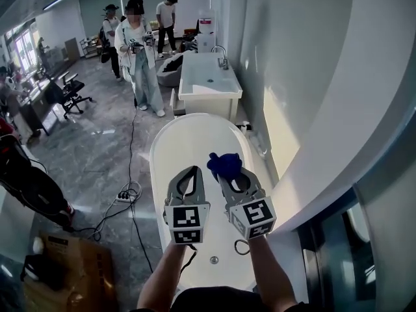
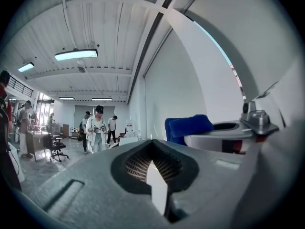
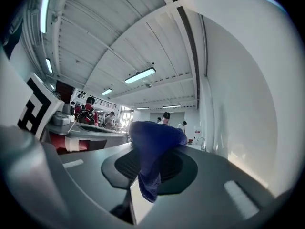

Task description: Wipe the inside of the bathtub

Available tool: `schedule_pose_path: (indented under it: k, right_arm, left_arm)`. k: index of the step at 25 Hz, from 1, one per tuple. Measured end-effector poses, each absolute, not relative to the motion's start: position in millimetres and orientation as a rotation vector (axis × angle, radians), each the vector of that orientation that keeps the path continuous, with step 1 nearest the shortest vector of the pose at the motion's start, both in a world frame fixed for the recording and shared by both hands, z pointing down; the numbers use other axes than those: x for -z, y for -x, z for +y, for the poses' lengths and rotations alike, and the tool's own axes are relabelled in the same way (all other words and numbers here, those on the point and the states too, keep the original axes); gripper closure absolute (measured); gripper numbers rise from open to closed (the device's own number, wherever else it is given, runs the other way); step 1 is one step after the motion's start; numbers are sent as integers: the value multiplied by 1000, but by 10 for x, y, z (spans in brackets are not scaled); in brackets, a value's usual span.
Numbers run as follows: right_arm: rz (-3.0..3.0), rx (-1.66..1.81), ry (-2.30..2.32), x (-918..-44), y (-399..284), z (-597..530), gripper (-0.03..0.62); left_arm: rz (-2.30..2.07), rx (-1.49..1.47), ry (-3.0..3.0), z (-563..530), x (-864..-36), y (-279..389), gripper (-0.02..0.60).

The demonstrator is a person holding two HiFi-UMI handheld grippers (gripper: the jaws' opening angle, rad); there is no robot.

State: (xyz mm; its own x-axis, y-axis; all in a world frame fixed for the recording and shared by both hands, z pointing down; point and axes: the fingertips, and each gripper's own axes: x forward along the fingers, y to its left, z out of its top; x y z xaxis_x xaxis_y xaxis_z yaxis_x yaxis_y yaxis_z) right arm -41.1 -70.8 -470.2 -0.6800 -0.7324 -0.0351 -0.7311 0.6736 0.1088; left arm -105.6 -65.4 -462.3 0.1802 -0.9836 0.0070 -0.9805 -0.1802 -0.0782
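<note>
A white oval bathtub lies below me in the head view, its drain near my end. Both grippers are held up above the tub, side by side. My right gripper is shut on a blue cloth, which bunches at its tips and hangs between the jaws in the right gripper view as the blue cloth. My left gripper is shut with nothing in it; its jaws meet in the left gripper view, where the blue cloth shows to the right.
A white wall runs along the tub's right side. A second white tub with a tap stands beyond. Several people stand on the grey floor at the back left. A power strip and cables lie left of the tub, a cardboard box at bottom left.
</note>
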Motion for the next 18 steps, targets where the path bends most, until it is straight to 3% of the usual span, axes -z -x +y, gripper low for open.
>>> schedule_pose_path:
  k: [18]
  right_arm:
    - [-2761,144,-1361,4391,189,-601,526]
  left_arm:
    - [1981,103,2369,-524,4376,903,578]
